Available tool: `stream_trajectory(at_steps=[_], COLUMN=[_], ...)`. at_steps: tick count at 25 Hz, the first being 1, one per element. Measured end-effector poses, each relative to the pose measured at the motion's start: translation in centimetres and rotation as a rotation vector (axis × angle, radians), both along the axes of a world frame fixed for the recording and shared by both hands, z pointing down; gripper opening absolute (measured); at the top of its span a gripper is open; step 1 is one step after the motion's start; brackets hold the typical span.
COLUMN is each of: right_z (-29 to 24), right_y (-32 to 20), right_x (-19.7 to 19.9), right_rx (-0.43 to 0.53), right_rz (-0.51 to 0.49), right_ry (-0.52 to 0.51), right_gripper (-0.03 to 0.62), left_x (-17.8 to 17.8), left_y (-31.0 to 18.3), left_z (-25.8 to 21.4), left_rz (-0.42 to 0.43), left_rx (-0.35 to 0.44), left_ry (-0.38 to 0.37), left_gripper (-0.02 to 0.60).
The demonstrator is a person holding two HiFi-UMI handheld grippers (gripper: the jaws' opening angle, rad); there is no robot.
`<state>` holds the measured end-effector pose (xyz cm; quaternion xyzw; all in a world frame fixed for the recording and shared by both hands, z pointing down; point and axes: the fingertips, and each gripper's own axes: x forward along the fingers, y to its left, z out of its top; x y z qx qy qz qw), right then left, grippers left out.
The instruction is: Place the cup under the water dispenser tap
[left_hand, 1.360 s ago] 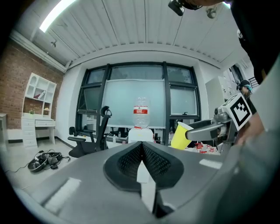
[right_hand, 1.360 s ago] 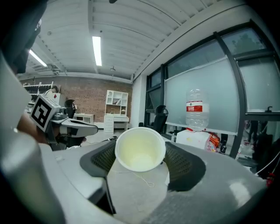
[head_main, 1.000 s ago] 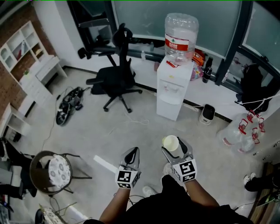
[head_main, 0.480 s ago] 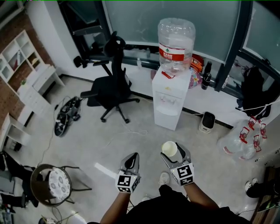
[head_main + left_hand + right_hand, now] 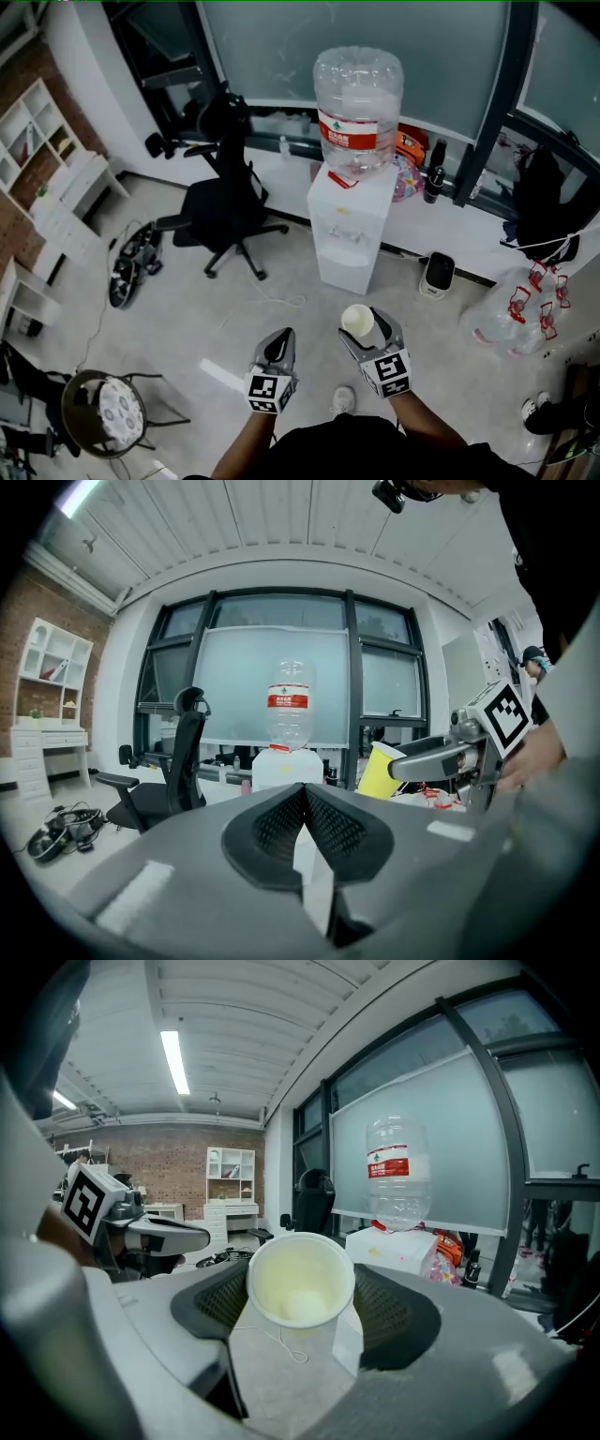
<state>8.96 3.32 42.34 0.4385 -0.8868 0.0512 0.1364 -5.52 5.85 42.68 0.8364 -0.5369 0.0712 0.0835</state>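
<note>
My right gripper (image 5: 361, 322) is shut on an upright yellow paper cup (image 5: 357, 320) with a pale empty inside (image 5: 300, 1281); the left gripper view shows the cup (image 5: 379, 770) from its side. The white water dispenser (image 5: 345, 236) stands ahead against the window ledge with a big clear bottle (image 5: 356, 105) on top, and it appears far off in both gripper views (image 5: 285, 766) (image 5: 389, 1240). My left gripper (image 5: 278, 345) hovers beside the right one, its jaws closed together with nothing in them (image 5: 303, 803). The tap itself is too small to make out.
A black office chair (image 5: 220, 202) stands left of the dispenser, with a tangle of cables (image 5: 128, 265) on the floor further left. A round stool (image 5: 103, 410) is at the lower left. A small heater (image 5: 434, 276) and plastic bags (image 5: 511, 306) lie right of the dispenser. White shelves (image 5: 37, 169) line the left wall.
Both grippers and the cup have moved forward towards the dispenser, which now looks nearer and larger. The grip on the cup is unchanged.
</note>
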Motion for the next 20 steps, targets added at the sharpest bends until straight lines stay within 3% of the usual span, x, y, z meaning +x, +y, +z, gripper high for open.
stream_trajectory(at_steps=[7,11,20], right_z=[-0.1,-0.4,-0.4], right_y=[-3.8,-6.4,-11.7], right_x=[2.0,2.1,-0.1], right_rx=[0.02,0.038,0.02], right_rz=[0.012,0.013,0.092], right_ry=[0.021,0.042,0.045], right_gripper=[0.35,0.35,0.35], left_x=[0.9,0.7,-1.8], left_y=[-3.1,-5.1,-12.2], left_z=[-0.2,0.8,-0.1], left_rz=[-0.013,0.003,0.105], left_rx=[0.028,0.002,0.024], left_ry=[0.012,0.034,0.004], left_gripper=[0.017,0.017,0.017])
